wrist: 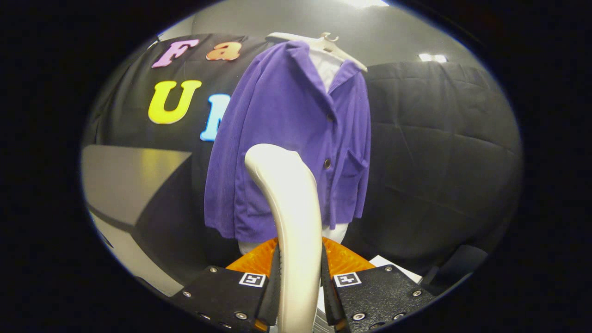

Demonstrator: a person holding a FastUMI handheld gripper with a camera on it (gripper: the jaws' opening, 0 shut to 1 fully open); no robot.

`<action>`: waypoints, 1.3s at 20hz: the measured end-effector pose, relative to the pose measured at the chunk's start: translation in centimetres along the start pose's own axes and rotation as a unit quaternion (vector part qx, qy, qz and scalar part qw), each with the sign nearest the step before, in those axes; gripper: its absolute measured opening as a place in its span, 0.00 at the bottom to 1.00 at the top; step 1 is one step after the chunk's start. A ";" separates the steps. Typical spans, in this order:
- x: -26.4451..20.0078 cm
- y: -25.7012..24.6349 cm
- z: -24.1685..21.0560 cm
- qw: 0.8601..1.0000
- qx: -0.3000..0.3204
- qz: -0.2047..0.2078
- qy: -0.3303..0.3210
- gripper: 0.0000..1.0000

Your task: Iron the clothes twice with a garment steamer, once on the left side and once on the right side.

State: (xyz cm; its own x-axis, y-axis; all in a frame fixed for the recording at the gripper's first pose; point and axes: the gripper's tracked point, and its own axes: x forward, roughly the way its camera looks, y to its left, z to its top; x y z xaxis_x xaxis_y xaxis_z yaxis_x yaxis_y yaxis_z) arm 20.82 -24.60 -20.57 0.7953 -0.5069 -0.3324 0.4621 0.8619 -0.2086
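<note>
The gripper [299,282] is clamping both fingers on the steamer handle [289,203] (rigid, smooth, maybe slippery). The soft purple jacket [286,138] is hanging just beyond, likely swaying under pressure

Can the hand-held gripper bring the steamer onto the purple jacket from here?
Probably yes. The hand-held gripper is shut on the steamer, whose head points at the purple jacket hanging beyond the fingers, with nothing between them.

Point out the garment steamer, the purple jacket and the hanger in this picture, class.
garment steamer [296,222]: gripper view, on its pale handle, clamped between the fingers.
purple jacket [277,115]: gripper view, on its front panel.
hanger [342,53]: gripper view, on its white arm.
</note>
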 end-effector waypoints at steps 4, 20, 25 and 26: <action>-1.7 -3.1 6.3 0.998 0.021 -0.026 -0.057 0.39; 3.4 -11.9 21.4 0.976 0.076 -0.115 -0.166 0.39; 6.4 -12.6 24.3 0.975 0.070 -0.120 -0.173 0.39; 7.1 -12.7 24.7 0.975 0.066 -0.124 -0.175 0.39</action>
State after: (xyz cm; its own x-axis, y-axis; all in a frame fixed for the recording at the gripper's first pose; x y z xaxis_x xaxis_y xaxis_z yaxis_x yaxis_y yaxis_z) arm 30.26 -38.87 2.43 0.7272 -0.6845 0.0517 0.6852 0.7192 -0.1154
